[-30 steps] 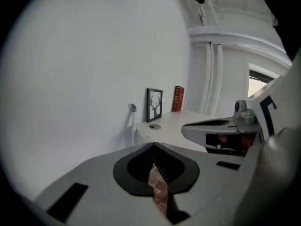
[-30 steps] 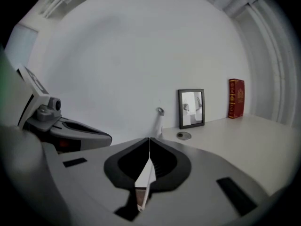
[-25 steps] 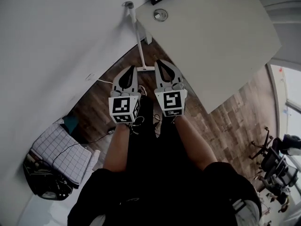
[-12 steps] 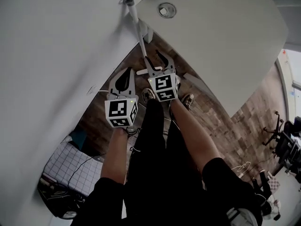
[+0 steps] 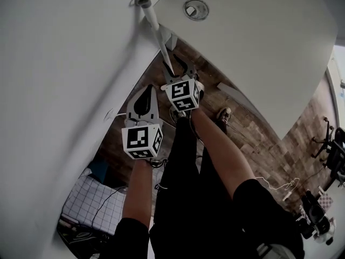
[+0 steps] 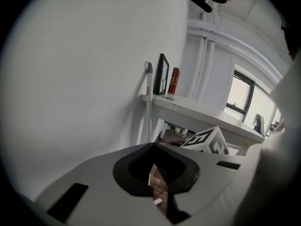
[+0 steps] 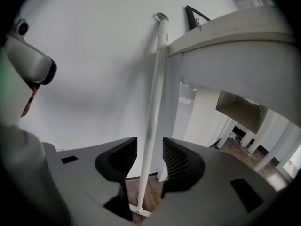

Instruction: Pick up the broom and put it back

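Note:
The broom's white handle (image 5: 156, 28) leans upright against the white wall, beside the desk's corner. In the right gripper view the handle (image 7: 155, 102) runs down to the broom head (image 7: 138, 212) on the wood floor. My right gripper (image 5: 177, 69) is open, its jaws either side of the handle's lower part. Its pads (image 7: 176, 157) stand clear of the handle on both sides (image 7: 149, 142). My left gripper (image 5: 144, 93) hangs to the left of the broom near the wall, shut on nothing (image 6: 153, 147). From the left gripper view the broom (image 6: 149, 102) shows further off.
A white desk (image 5: 253, 53) with a round cable grommet (image 5: 195, 8) and a framed picture (image 6: 162, 74) fills the right side. The white wall (image 5: 59, 80) runs along the left. A checked cloth (image 5: 94, 204) and cables lie on the floor at lower left. Office chairs (image 5: 331, 150) stand far right.
Both grippers have sunk toward the floor. The right gripper went forward to the broom handle, opened its jaws round it and slid lower; the left stayed shut.

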`<state>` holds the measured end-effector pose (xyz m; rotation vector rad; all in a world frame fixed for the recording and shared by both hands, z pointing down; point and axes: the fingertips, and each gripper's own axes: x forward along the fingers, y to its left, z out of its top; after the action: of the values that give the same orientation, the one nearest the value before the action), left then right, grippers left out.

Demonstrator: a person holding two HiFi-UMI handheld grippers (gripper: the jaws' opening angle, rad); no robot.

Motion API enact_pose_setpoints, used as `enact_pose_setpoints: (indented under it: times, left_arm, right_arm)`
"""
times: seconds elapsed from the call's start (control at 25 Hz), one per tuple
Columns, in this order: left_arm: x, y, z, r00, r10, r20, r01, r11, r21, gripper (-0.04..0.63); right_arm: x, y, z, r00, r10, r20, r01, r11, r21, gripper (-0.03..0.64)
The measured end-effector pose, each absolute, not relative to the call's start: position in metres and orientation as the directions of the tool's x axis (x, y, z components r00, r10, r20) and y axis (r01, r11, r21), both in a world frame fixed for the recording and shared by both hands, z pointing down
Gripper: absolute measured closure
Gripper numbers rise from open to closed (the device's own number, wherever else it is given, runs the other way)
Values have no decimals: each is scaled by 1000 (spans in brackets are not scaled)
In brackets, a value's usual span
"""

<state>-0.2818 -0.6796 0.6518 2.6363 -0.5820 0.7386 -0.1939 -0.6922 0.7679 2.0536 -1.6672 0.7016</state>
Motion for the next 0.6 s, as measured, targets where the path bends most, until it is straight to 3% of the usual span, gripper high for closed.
enact_pose_setpoints:
  times: [0.16,0.32,0.6]
  left_arm:
    - [-285,-679,661,777,-281,564,-470,-854,223,595]
    - [-290,-678,665,771,-280,572,-480,-846,232,595]
    - [-297,-685,659,746,-341,572,-515,-840,171,595]
  right_arm:
    - [-182,-709,782,185,-777,602,-972,-234,-2,446]
    - [-188,-718,782,158,-793,589,-976,-216,-29,517]
    - [-195,-697,766,158,-819,552,-973,-225,-55,523]
